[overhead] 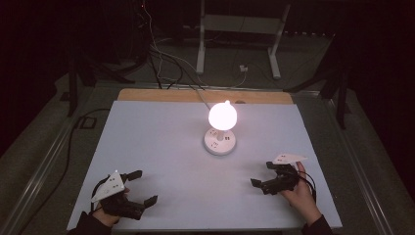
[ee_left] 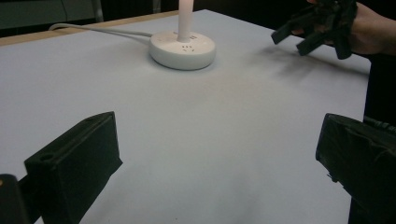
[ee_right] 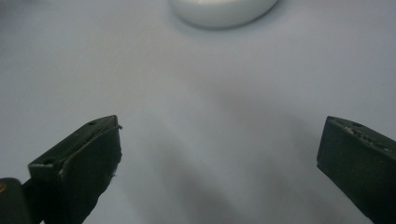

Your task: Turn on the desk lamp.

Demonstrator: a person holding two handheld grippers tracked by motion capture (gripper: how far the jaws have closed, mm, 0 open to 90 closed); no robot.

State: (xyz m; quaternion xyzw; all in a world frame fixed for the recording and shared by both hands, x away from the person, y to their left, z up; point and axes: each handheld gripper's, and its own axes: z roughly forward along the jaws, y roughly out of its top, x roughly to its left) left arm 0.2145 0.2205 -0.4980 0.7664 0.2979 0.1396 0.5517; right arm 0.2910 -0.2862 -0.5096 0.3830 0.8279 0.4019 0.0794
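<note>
I see the lit lamp (overhead: 222,128) just past the counter's (overhead: 147,142) centre. My left gripper (overhead: 142,187) at 7 o'clock and right gripper (overhead: 260,174) at 4 o'clock both gape empty.

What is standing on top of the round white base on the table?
A thin white stem rises from the round white base, and a glowing globe sits on it. The glare hides the globe's details. Both grippers are apart from it, open.

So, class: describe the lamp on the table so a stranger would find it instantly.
Start at the white table in the dark room. Near its middle stands the lamp: a round white base, a short stem and a glowing globe. It alone is lit, and a white cord runs off its far side.
</note>
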